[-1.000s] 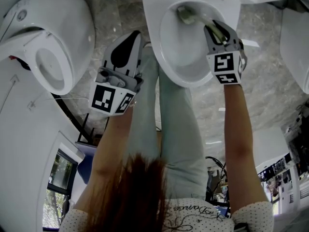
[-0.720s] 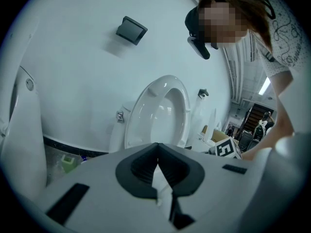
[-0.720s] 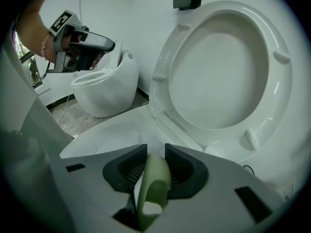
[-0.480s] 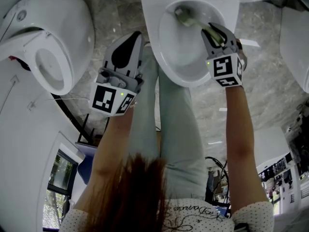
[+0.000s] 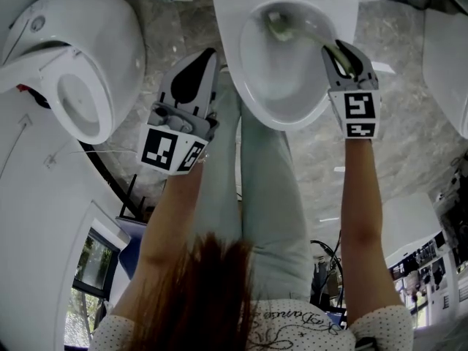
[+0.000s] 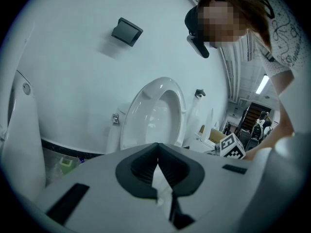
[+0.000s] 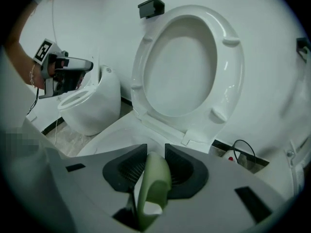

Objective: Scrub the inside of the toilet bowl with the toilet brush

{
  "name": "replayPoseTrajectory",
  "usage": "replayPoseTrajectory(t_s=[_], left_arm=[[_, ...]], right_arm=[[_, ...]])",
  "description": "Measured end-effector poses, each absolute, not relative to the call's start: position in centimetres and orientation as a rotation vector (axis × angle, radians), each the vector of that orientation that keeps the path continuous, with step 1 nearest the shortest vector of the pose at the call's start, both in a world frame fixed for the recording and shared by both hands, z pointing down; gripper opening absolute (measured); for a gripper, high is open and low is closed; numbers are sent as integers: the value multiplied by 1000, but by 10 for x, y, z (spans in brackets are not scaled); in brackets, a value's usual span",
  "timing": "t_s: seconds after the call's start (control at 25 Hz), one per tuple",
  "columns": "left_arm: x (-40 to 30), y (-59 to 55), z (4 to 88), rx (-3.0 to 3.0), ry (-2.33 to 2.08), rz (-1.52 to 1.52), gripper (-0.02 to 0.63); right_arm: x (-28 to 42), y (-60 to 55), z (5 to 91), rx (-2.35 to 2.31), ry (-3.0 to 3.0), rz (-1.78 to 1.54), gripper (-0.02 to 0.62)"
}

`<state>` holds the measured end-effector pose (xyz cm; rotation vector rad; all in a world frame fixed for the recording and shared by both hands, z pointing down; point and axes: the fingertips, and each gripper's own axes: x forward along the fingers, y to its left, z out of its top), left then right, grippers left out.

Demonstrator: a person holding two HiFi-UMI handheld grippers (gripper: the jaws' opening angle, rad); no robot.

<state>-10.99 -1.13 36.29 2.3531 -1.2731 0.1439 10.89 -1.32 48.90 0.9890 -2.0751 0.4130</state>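
The white toilet bowl (image 5: 257, 79) sits at the top middle of the head view, its seat (image 7: 187, 67) raised. A pale green toilet brush has its head (image 5: 278, 26) low against the far inner wall of the bowl. Its handle (image 7: 153, 183) runs back between the jaws of my right gripper (image 5: 338, 50), which is shut on it above the bowl's right rim. My left gripper (image 5: 203, 58) hangs left of the bowl, outside it, jaws shut with nothing between them (image 6: 158, 152).
A second white toilet (image 5: 80, 72) stands to the left, and another white fixture (image 5: 450, 72) is at the right edge. The person's legs (image 5: 263, 181) are just in front of the bowl. A cable (image 7: 243, 149) lies on the floor by the wall.
My right gripper has shifted right, toward the bowl's right rim, with the brush in it. The brush head stays at the bowl's far wall. The left gripper has barely moved.
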Motion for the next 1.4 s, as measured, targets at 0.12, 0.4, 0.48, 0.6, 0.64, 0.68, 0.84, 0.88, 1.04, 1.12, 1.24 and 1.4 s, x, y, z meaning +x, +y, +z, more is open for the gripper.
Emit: replayPoseTrajectory(t_s=[0.12, 0.4, 0.48, 0.6, 0.64, 0.68, 0.84, 0.88, 1.04, 1.12, 1.24, 1.4], left_arm=[[-108, -12, 356, 2366, -1266, 145, 3], [-103, -14, 328, 2414, -1250, 129, 3], [-103, -16, 319, 2427, -1246, 125, 3], [-102, -13, 302, 2441, -1242, 119, 3], [-102, -14, 296, 2447, -1243, 115, 3], [-102, -15, 290, 2452, -1245, 109, 3], [-101, -13, 262, 2468, -1242, 99, 3], [-101, -13, 255, 2474, -1240, 102, 3], [-102, -15, 229, 2499, -1253, 123, 3], [-102, -15, 215, 2511, -1259, 119, 3], [-101, -10, 193, 2526, -1267, 112, 3], [-95, -12, 166, 2548, -1291, 115, 3]], right_arm=[[119, -7, 470, 1033, -2076, 424, 124], [147, 14, 426, 1164, -2073, 503, 126], [155, 20, 413, 1214, -2068, 534, 126], [162, 30, 389, 1280, -2070, 594, 126], [163, 32, 381, 1300, -2073, 603, 126], [164, 34, 372, 1316, -2076, 606, 126], [167, 43, 335, 1353, -2079, 604, 126], [167, 45, 326, 1359, -2083, 602, 126], [163, 48, 297, 1348, -2104, 567, 126], [163, 51, 282, 1354, -2111, 554, 126], [164, 59, 258, 1379, -2123, 554, 126], [169, 63, 230, 1404, -2146, 533, 126]])
